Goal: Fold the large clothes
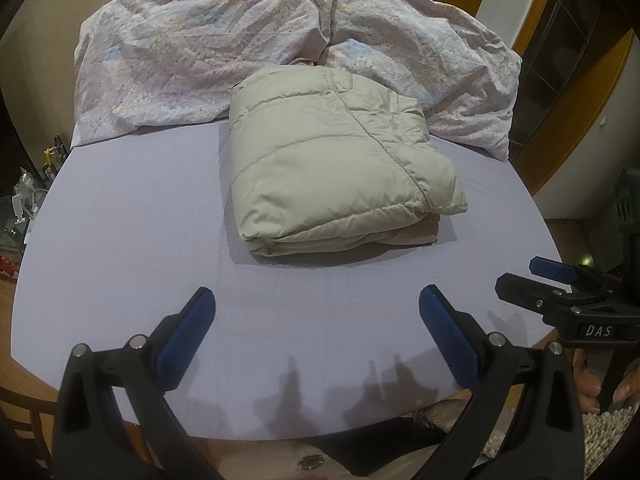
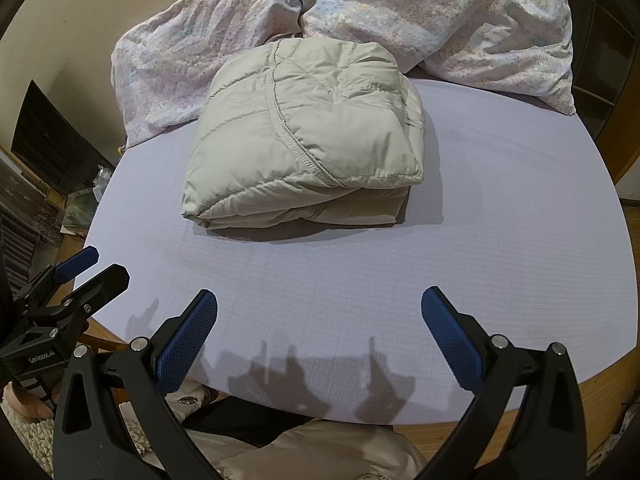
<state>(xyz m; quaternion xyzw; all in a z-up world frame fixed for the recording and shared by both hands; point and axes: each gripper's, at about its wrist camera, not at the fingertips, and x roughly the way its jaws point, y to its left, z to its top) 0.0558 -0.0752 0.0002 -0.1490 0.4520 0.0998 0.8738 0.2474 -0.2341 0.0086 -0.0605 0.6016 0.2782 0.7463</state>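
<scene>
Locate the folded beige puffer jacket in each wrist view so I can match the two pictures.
Left wrist view: the folded beige puffer jacket lies just right of centre on the lavender sheet.
Right wrist view: the jacket lies slightly left of centre, upper half.
Shared landmark: the crumpled floral duvet heaped right behind the jacket in both views.
</scene>
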